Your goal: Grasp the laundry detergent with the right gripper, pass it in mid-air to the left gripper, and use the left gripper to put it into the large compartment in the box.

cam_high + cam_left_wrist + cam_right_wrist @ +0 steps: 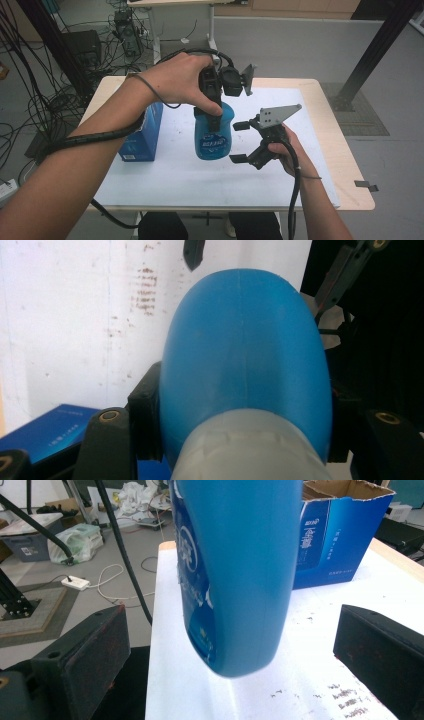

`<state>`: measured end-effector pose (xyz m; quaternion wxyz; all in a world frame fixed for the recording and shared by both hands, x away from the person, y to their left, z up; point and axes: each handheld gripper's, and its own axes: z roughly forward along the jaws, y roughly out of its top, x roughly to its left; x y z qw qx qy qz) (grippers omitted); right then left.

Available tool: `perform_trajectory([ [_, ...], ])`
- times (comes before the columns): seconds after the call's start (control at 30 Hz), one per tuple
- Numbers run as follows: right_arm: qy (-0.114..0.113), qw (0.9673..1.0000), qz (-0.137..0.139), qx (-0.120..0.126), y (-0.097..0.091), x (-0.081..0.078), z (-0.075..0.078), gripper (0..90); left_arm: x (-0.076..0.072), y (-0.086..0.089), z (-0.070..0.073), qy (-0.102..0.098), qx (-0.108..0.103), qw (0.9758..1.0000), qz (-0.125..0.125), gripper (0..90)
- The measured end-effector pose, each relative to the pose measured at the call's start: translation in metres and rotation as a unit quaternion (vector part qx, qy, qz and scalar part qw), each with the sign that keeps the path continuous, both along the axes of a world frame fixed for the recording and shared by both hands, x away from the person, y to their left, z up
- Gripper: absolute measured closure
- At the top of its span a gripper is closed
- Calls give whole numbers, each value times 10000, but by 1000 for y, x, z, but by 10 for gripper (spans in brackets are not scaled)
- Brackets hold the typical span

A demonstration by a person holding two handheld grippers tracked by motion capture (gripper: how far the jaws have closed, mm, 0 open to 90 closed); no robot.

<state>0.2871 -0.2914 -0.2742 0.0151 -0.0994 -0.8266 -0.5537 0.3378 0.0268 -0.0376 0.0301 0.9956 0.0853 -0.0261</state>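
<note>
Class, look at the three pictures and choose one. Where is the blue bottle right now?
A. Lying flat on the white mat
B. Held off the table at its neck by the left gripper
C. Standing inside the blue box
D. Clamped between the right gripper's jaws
B: the left gripper clamps the blue bottle at its neck, and the right gripper view shows its base hanging clear of the white mat.

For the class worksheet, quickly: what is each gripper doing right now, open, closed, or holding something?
Left gripper: shut on the neck of the blue bottle, held above the table.
Right gripper: open, jaws either side of the bottle, not touching it.
</note>
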Motion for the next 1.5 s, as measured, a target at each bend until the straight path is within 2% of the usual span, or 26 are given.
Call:
perform_trajectory([
  [0.33,-1,10000,-24,-5,-1,0,0,19,10,25,4,-21,-22,9993,380,381],
  [0.57,0,10000,-22,8,0,0,-1,19,18,41,8,-12,-30,9973,738,380],
  [0.77,-9,10000,-21,41,-1,0,-2,19,25,51,13,-67,59,9953,969,380],
  [0.9,5,10000,-30,35,-1,0,-3,19,29,66,16,-80,-24,9923,1232,380],
  [1.2,-8,10000,-12,80,-1,0,-4,19,42,92,22,-61,-52,9854,1698,380],
  [1.27,-24,10000,-19,83,-1,0,-4,19,46,97,22,-44,-36,9826,1855,380],
  [1.33,-15,10000,-15,75,-1,-1,-3,19,48,102,23,-92,-27,9808,1947,380],
  [1.5,-8,10000,-37,88,-3,-1,-4,20,55,120,27,-108,-21,9720,2349,380],
])
